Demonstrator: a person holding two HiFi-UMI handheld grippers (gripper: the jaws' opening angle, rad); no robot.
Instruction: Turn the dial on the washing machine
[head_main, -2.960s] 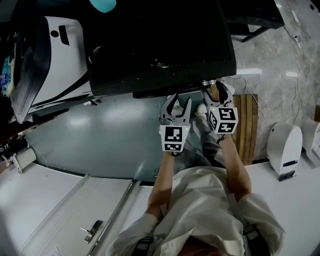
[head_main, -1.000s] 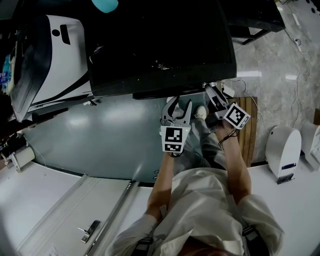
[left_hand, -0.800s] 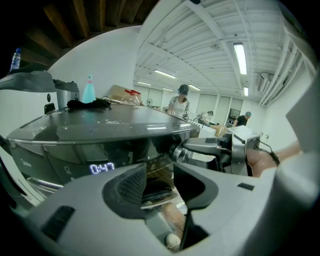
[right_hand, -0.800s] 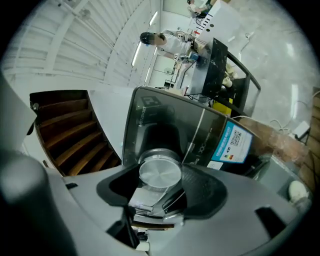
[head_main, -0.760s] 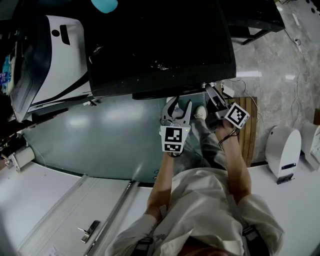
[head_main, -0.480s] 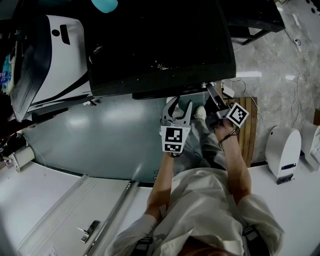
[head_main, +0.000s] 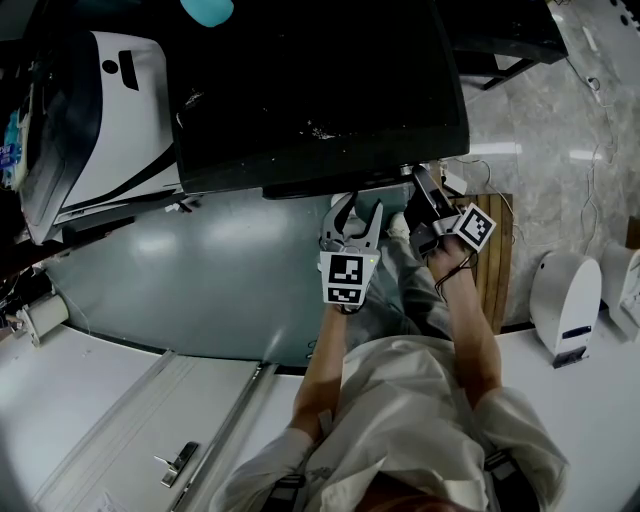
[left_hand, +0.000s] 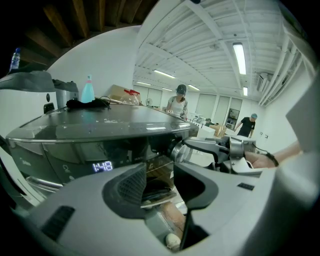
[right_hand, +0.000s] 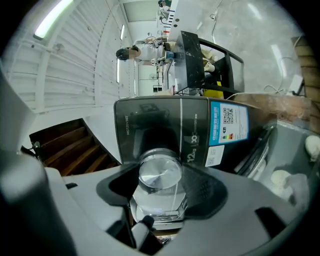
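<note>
The dark washing machine (head_main: 320, 90) fills the top of the head view, and its front panel (right_hand: 150, 125) faces the right gripper view. A silver round dial (right_hand: 160, 171) sits between the pads of my right gripper (right_hand: 161, 186), which is shut on it and rolled to one side. From the left gripper view the same dial (left_hand: 178, 150) shows at the panel's right end, with the right gripper (left_hand: 220, 147) clamped on it. My left gripper (head_main: 358, 208) hangs just left of it, below the machine's front edge. Its jaws are open with nothing between them (left_hand: 160, 182). A lit display (left_hand: 102, 166) glows on the panel.
A teal bottle (left_hand: 87, 91) and a dark cloth lie on the machine's top. A white appliance (head_main: 110, 110) stands to its left. A wooden mat (head_main: 495, 250) lies on the floor at right, with white devices (head_main: 568, 295) beyond. Two people (left_hand: 179, 102) stand far off.
My right gripper has rolled clockwise while clamped on the dial; its marker cube now stands tilted and farther right. The left gripper has stayed still.
</note>
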